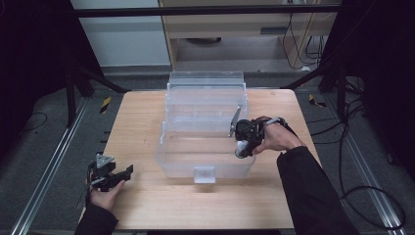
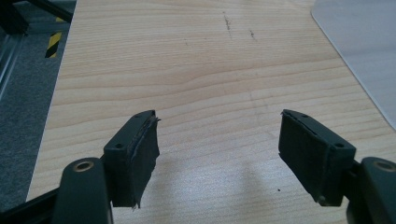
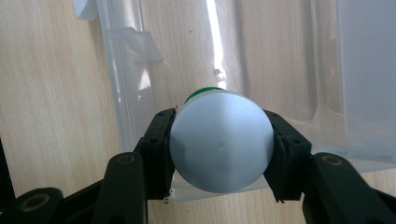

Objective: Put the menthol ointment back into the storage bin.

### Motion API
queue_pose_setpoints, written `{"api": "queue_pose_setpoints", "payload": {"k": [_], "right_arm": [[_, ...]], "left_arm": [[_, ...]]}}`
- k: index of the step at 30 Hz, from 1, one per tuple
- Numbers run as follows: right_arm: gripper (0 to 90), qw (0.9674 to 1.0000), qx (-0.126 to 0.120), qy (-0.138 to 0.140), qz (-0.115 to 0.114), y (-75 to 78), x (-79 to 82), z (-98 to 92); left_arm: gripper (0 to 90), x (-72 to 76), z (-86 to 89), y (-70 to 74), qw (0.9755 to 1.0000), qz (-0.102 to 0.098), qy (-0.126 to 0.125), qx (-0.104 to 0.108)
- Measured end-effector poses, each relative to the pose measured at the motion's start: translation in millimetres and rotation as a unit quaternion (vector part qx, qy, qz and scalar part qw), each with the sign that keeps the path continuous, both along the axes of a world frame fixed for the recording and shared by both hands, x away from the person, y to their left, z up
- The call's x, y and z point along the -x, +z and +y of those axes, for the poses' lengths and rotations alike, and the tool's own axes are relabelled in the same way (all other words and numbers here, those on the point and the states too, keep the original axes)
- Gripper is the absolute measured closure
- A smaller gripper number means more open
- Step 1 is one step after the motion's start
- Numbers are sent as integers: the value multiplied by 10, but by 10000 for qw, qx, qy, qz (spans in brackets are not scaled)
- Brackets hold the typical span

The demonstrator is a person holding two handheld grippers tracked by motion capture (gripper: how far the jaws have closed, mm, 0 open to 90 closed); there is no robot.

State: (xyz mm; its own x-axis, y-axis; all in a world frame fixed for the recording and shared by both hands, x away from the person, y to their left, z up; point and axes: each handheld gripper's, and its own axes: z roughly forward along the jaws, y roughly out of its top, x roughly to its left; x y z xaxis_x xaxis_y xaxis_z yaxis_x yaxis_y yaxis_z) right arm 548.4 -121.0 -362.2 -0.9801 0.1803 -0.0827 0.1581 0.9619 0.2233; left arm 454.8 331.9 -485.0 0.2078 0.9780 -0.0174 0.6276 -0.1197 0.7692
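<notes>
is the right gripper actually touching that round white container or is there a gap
Touching. In the right gripper view, both black jaws of the right gripper press flat against opposite sides of the round container, with no gap, above the clear plastic box.

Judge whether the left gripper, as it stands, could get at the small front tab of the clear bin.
Probably yes. The left gripper is open and holds nothing, and bare wooden table lies between it and the front tab of the clear bin.
</notes>
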Motion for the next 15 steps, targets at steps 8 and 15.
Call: {"api": "queue_pose_setpoints", "payload": {"k": [8, 15], "right_arm": [[500, 10000, -1, -19, 73, -87, -8, -44], [500, 9999, 25, -22, 130, -133, -11, -67]], "left_arm": [[279, 1, 4, 1, 10000, 1, 12, 3], [279, 0, 4, 1, 10000, 1, 10, 0]]}}
